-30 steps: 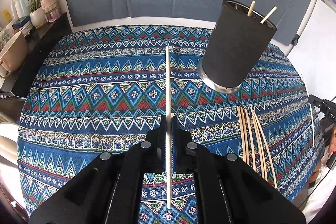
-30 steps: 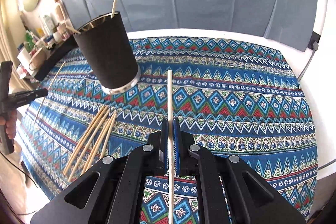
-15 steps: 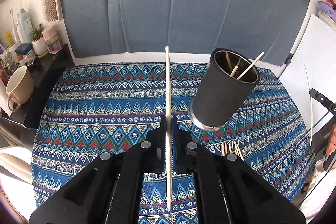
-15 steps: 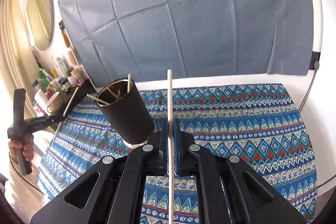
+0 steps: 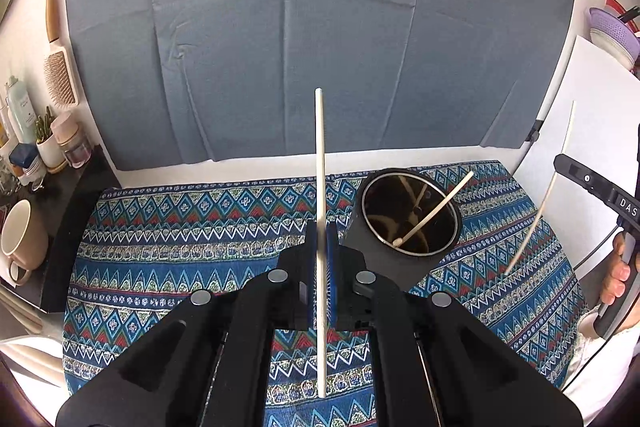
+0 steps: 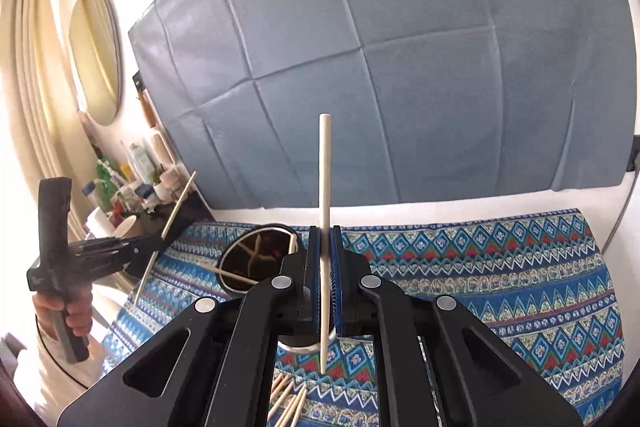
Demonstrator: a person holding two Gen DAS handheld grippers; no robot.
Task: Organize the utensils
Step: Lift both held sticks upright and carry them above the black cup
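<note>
**Two chopsticks held, holder below — insertion step**

While both sticks hang above the cloth, I list the scene left to right.

- Left gripper (image 5: 320, 267): jaws clamped on a pale chopstick (image 5: 319, 167), gripped near its middle, the far end up against the grey backdrop (image 5: 280, 47).
- Black holder (image 5: 404, 227): upright towards the far edge of the patterned tablecloth (image 5: 180, 227), just right of my left jaws, mouth open, a few sticks leaning inside.
- Right gripper (image 6: 325, 267): jaws clamped on a second chopstick (image 6: 324, 187); the holder shows just left of them.
- Loose chopsticks (image 6: 290, 403): on the cloth near its front edge.

Judgement: to do this well, I would tip each stick steeply, bring its lower end over the mouth, and release only once it is inside, one gripper at a time so the sticks do not cross.
</note>
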